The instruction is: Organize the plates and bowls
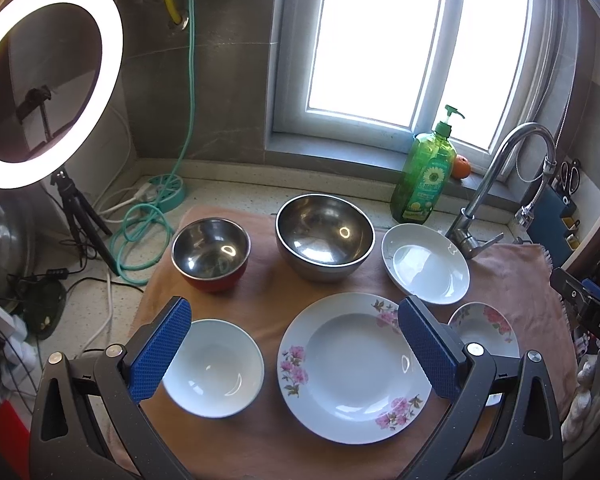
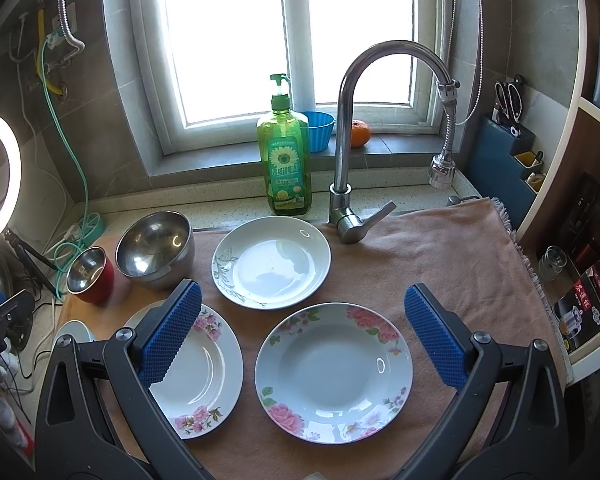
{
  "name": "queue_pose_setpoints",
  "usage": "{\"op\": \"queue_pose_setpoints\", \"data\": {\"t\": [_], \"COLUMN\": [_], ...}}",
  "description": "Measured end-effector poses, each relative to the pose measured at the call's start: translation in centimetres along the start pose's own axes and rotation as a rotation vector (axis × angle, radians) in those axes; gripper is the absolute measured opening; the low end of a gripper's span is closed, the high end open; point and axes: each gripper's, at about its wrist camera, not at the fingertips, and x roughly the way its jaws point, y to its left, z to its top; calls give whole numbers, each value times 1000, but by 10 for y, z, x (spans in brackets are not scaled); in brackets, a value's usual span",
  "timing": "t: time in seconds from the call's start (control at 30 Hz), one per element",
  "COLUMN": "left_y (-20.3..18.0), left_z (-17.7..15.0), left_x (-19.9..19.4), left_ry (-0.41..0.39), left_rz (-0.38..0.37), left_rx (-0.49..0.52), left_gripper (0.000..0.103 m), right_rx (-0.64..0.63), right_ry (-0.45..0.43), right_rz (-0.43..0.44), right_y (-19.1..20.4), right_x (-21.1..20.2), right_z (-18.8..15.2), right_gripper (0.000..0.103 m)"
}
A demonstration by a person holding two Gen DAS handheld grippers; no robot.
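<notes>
Plates and bowls are laid out on a pink cloth, and both hand-held grippers are held wide apart with nothing in them.

Nearest, the left hand-held gripper (image 1: 296, 344) is held above the cloth (image 1: 268, 280), with its blue pads spread wide. Under it are seen a small white bowl (image 1: 216, 368) and, just beside that, a big flowered plate (image 1: 356, 368). The right hand-held gripper (image 2: 302, 334) is spread open too, and a second flowered plate (image 2: 334, 372) is seen between its fingers. A bit farther back, a white plate with a leaf pattern (image 2: 272, 262) is set near the tap (image 2: 348, 120). To its left, a big steel bowl (image 1: 324, 236) and a small red bowl with a steel inside (image 1: 210, 254) are placed side by side, not touching. Farthest away, a green soap bottle (image 2: 286, 164) is stood on the table by the window.
</notes>
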Motion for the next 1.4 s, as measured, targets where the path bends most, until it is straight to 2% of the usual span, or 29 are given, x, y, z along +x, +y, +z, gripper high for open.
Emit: {"op": "queue_pose_setpoints", "data": {"t": [0.5,0.7,1.07,1.4], "left_y": [-2,-4,-3,7], "left_z": [-1,-5,-16,-26], "left_x": [5,10,17,23], "left_ry": [18,41,91,130], "left_rz": [8,15,36,47], "left_rx": [12,24,23,-18], "left_gripper": [102,102,102,102], "right_rx": [-5,-22,-77,-95], "right_ry": [33,79,141,199], "right_rz": [12,70,115,166], "right_y": [5,11,22,20], "right_x": [9,17,32,51], "right_z": [-15,-11,-15,-22], "right_gripper": [103,103,103,103]}}
